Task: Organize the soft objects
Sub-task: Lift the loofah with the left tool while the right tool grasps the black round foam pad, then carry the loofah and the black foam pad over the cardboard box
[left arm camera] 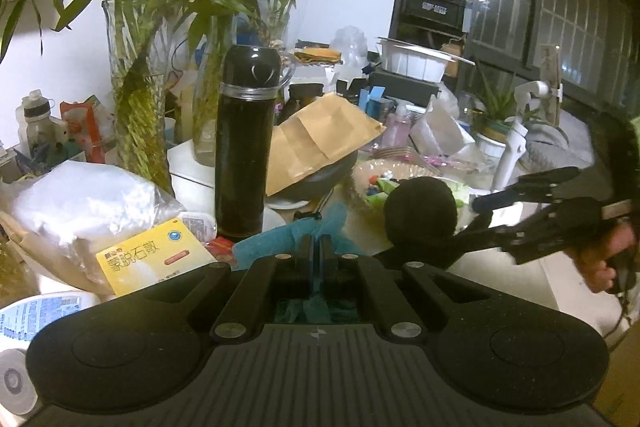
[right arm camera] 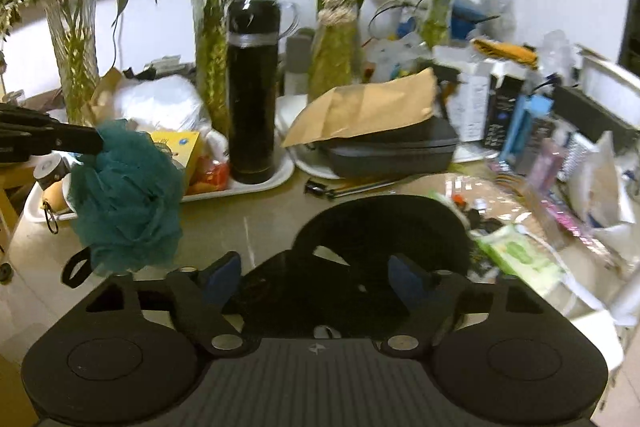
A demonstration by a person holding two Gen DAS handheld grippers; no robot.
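Cluttered counter point(right arm camera: 248, 223) — tall black flask point(left arm camera: 245, 143) upright on a white tray point(right arm camera: 256, 183), brown paper envelope point(left arm camera: 316, 139) lying across a dark grey case point(right arm camera: 392, 151). Glass vases of green bamboo point(left arm camera: 138, 87) behind, yellow box point(left arm camera: 154, 257) front-left.

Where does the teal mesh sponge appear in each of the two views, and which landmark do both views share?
Left wrist view: the teal mesh sponge sits at lower centre, pinched in the shut left claw, mostly hidden by it.
Right wrist view: the sponge hangs at the left, gripped by the left claw coming in from the left edge.
Shared landmark: the tall black flask.
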